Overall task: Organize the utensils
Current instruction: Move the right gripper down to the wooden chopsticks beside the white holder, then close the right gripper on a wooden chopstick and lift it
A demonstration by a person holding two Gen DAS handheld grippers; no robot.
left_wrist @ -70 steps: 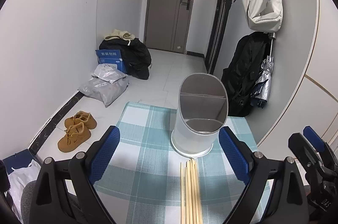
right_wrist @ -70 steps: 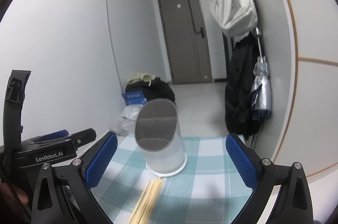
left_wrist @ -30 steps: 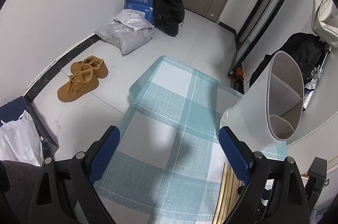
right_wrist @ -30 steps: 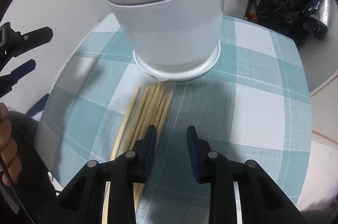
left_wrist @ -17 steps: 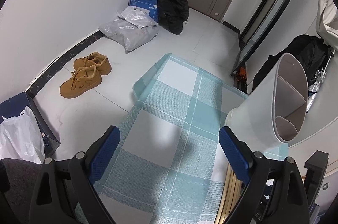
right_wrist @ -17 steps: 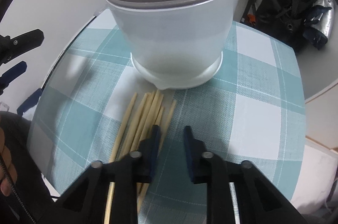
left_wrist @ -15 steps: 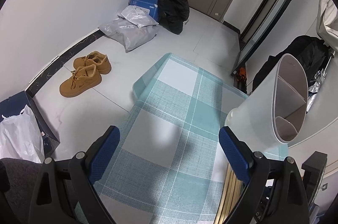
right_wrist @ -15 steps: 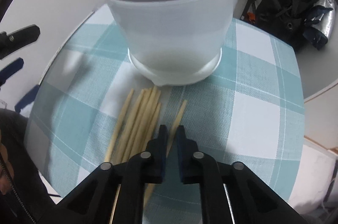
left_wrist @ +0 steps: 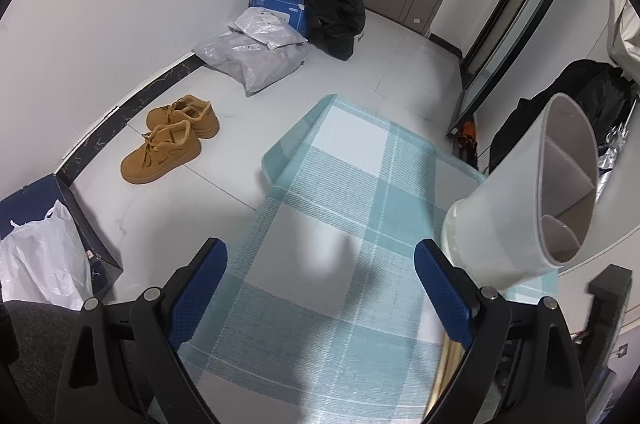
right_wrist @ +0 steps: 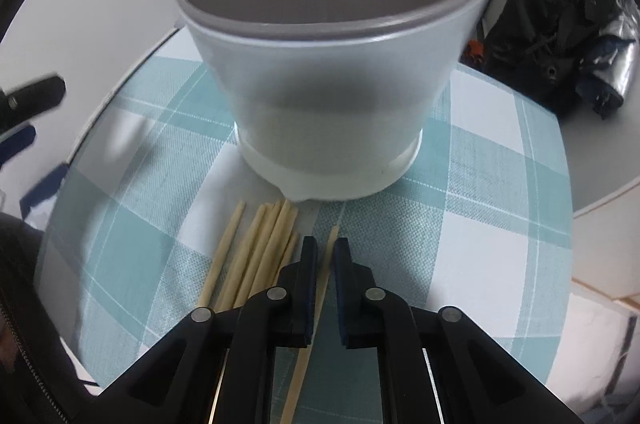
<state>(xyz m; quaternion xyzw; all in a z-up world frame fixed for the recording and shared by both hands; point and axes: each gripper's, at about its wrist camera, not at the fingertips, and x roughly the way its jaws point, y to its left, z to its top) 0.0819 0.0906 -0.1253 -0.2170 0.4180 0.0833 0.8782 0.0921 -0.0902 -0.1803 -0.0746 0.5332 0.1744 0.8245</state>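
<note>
Chopsticks (right_wrist: pixel 260 256) were laid in a loose bundle on the desk (right_wrist: pixel 500 224), tips fanned toward the base of a white holder (right_wrist: pixel 328 95), just short of touching it. One chopstick (right_wrist: pixel 320 288) was set apart to the right of the bundle and was pinched between the blue pads of the right claw (right_wrist: pixel 325 252), whose jaws had just been closing and were now clamped on it. The grip was taken partway along the shaft, with the tip left jutting ahead toward the holder. That single stick was probably separated so it could be lifted cleanly without dragging its neighbours along.

The holder was seen to be divided by inner walls into several compartments, all apparently empty, its mouth open upward to receive utensils. It was stood near the middle of the desk's teal-and-white checked cloth, within easy reach of the bundle.

The left claw (left_wrist: pixel 320 292) was held wide open over a bare patch of the cloth with nothing between its pads, the holder (left_wrist: pixel 520 207) off to its right; it seemed to be kept clear of the work. Beyond the desk edge, a pair of tan shoes (left_wrist: pixel 168 139) and some bags (left_wrist: pixel 256 51) were visible on the floor.
</note>
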